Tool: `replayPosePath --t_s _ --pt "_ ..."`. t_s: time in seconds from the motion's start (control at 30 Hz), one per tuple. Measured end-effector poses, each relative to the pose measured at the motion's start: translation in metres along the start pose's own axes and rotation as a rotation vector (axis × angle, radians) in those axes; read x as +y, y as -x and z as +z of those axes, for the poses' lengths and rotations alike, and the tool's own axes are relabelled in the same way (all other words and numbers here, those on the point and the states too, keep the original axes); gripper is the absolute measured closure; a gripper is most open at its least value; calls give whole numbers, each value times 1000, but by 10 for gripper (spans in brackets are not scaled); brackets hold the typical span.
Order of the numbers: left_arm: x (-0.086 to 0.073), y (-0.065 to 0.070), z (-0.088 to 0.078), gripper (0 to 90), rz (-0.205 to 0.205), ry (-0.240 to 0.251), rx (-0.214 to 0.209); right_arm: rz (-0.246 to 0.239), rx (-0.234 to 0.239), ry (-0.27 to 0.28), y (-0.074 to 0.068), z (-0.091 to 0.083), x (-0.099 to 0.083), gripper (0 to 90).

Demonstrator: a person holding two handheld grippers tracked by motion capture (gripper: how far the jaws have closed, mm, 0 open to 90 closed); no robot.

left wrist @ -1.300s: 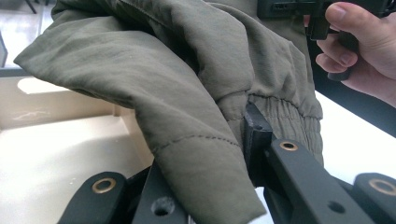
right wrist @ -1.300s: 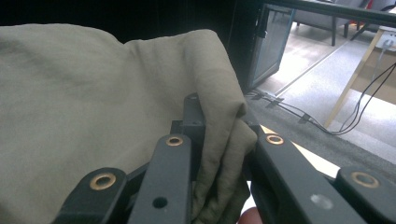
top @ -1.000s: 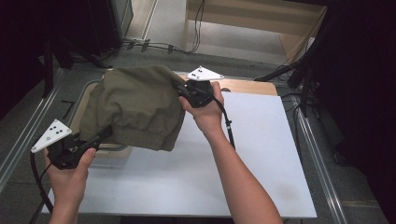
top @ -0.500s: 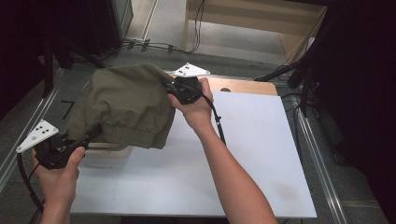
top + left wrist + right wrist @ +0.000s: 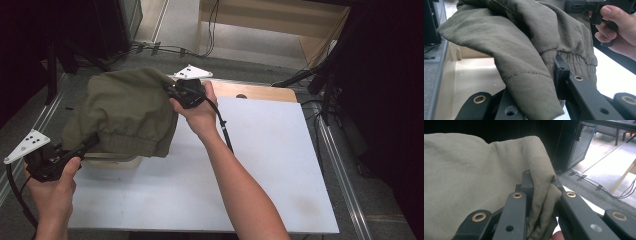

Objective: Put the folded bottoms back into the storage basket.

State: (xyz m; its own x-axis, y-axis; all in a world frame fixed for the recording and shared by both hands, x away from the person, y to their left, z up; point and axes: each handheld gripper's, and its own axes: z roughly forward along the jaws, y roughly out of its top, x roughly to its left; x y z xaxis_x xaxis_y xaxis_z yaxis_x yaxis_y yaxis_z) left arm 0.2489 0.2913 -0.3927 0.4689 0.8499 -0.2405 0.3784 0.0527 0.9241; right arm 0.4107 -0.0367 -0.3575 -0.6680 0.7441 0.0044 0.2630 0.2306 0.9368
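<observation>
Holding item: olive-green garment [image 5: 125, 112], elastic-cuffed, carried aloft between two grippers above the left side of the white desk [image 5: 270, 165].

Left gripper [image 5: 92, 141]: jaws nearly closed, clamped on a fold of fabric beside the ribbed hem; the left gripper view shows cloth bunched thickly between the jaws.

Right gripper [image 5: 170, 92]: jaws nearly closed, pinching a folded edge at the garment's far upper side; the right gripper view shows a doubled ridge of cloth held between them.

Beneath: pale plastic bin [image 5: 107, 165], partly covered by the hanging hem; its beige interior appears in the left gripper view.

Risks, judged:
- Slippage. Fabric looks smooth and thin; the right gripper's hold sits close to the cloth's edge, so a sideways tug could pull it free.
- Uneven drop. If one gripper lets go first, the garment would swing and drape over the bin's rim rather than land inside.
- Snagging. The trailing hem could catch the bin wall and drag or tip it.
- Cable [image 5: 222, 125] from the right gripper lies near the cloth and might tangle.
</observation>
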Motion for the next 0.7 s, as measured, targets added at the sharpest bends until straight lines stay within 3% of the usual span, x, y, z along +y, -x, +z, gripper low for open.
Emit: replayPosePath --t_s 0.1,0.7 --pt "-1 -4 -2 751 -7 0 6 17 8 -3 -1 5 0 782" --pt "-10 -26 -7 749 -44 -23 51 12 35 -19 -14 34 -5 782"
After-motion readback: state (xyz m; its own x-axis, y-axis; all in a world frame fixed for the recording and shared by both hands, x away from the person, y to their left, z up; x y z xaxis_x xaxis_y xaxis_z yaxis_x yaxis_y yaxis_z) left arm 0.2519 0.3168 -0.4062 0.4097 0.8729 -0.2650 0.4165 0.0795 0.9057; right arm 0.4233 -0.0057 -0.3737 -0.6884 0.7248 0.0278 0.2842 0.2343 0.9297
